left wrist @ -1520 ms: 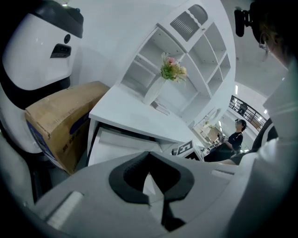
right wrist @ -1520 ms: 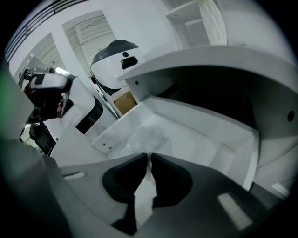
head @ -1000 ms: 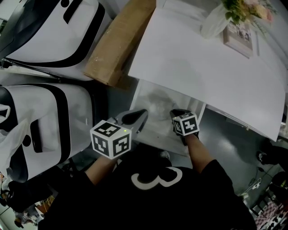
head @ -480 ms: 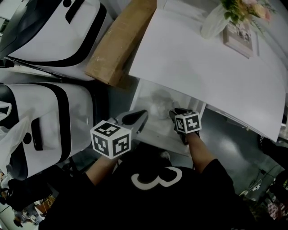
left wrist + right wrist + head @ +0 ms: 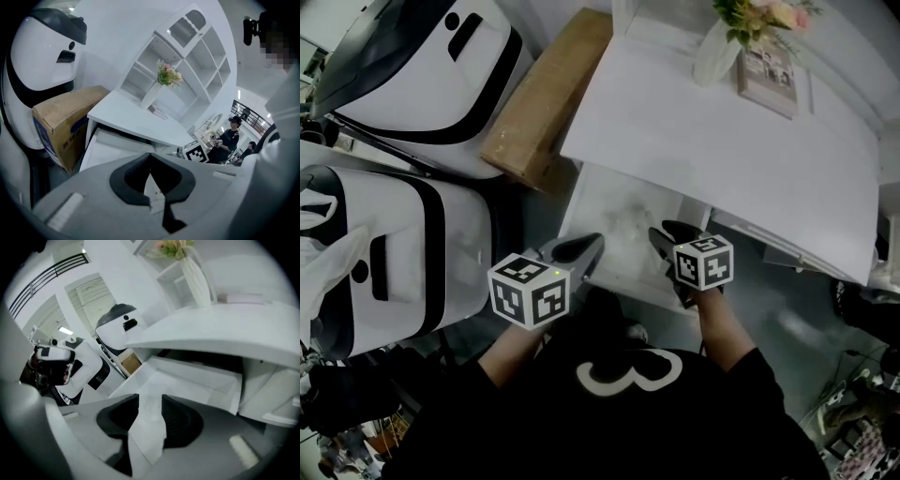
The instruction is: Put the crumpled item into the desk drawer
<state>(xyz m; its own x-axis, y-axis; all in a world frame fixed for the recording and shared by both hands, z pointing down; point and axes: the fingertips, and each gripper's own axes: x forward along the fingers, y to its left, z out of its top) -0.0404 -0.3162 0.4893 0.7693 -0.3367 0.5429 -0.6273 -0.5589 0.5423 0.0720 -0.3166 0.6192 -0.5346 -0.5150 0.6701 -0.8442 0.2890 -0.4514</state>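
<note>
Paper-pale and hard to tell from the white floor around it, the crumpled item lies inside the open drawer, toward the back, under the edge of the counter. No claw touches it.

The right claw hangs above the near right part of the drawer. Its jaws have just been opening and now stand wide apart. In the right gripper view only the bare drawer bottom shows between the black pads of that claw, so it has hold of nothing.

The left claw hovers by the drawer's near left corner. In the left gripper view the tips of this claw meet, with nothing caught between them, and the drawer shows beyond.

Each claw carries a cube with black-and-white square markers, one on the left and one on the right; these are patterns, not words.

The only clear writing is a large white "3" on the person's black shirt.

A cardboard box leans beside the counter's left end. Its side bears blue print, too blurred to read.

On the counter's far end stand a white vase of flowers and a picture frame, whose print cannot be made out.

Two white machines with black trim fill the left side.
</note>
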